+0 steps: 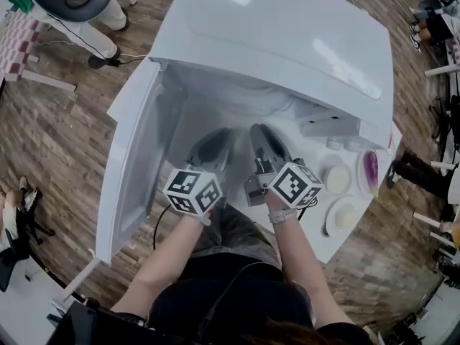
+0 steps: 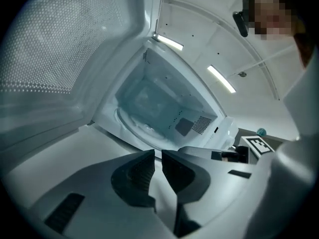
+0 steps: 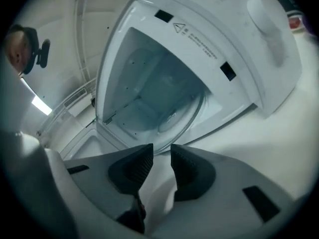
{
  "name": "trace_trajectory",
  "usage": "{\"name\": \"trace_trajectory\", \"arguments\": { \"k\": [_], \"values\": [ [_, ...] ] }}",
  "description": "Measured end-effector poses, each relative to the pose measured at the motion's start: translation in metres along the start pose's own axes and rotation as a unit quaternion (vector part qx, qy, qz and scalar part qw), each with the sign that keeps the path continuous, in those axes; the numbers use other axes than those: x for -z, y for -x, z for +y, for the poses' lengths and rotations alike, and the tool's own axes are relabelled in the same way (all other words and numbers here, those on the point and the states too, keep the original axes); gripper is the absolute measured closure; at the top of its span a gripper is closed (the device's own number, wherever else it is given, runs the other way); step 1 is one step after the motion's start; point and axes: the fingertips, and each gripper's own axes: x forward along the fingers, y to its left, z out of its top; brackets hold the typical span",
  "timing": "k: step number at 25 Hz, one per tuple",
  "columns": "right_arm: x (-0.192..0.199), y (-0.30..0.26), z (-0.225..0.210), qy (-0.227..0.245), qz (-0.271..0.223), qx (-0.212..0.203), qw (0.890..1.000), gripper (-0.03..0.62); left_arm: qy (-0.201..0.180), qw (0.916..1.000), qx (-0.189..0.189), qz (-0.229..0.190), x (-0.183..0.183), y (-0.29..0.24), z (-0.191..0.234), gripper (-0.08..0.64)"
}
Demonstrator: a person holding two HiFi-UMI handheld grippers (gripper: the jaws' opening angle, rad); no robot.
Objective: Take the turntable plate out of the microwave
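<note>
The white microwave (image 1: 287, 34) stands with its door (image 1: 136, 164) swung open to the left. In its cavity lies the clear glass turntable plate (image 2: 142, 126), flat on the floor, also seen as the plate (image 3: 174, 118) in the right gripper view. In the head view the microwave's top hides the plate. My left gripper (image 1: 215, 141) and right gripper (image 1: 260, 136) sit side by side just in front of the cavity mouth and point into it. The left gripper (image 2: 158, 156) shows only a narrow slit between its jaws. The right gripper (image 3: 162, 151) stands wider open. Neither holds anything or touches the plate.
The microwave sits on a white table (image 1: 381, 185). To its right are a pale bowl (image 1: 338, 178), a purple dish (image 1: 370, 169) and another pale bowl (image 1: 341, 216). The open door walls off the left side. Wooden floor surrounds the table.
</note>
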Motion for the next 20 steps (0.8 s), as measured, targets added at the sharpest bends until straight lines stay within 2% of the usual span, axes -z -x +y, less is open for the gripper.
{"name": "trace_trajectory", "arguments": {
  "k": [4,7,12,16,18,20],
  "values": [
    [-0.005,-0.011,-0.008,-0.070,-0.010,0.005,0.998,0.468,0.033,0.9994,0.004,-0.007,-0.002,-0.006,0.007,0.528],
    [-0.009,-0.017,-0.012,-0.124,-0.016,-0.006,0.992,0.457,0.049,0.9988,0.003,-0.004,-0.002,-0.010,0.011,0.501],
    [-0.015,-0.025,-0.020,-0.170,-0.020,-0.003,0.985,0.457,0.013,0.9998,0.001,0.015,-0.001,-0.016,0.012,0.460],
    [-0.020,-0.030,-0.026,-0.210,-0.037,0.003,0.977,0.459,0.038,0.9991,0.000,0.018,-0.003,-0.020,0.015,0.460],
    [-0.020,-0.032,-0.028,-0.218,-0.038,0.004,0.975,0.463,0.028,0.9993,-0.001,0.026,-0.003,-0.022,0.014,0.459],
    [-0.020,-0.033,-0.029,-0.222,-0.039,0.007,0.974,0.503,0.022,0.9992,0.003,0.033,-0.002,-0.024,0.012,0.456]
  ]
}}
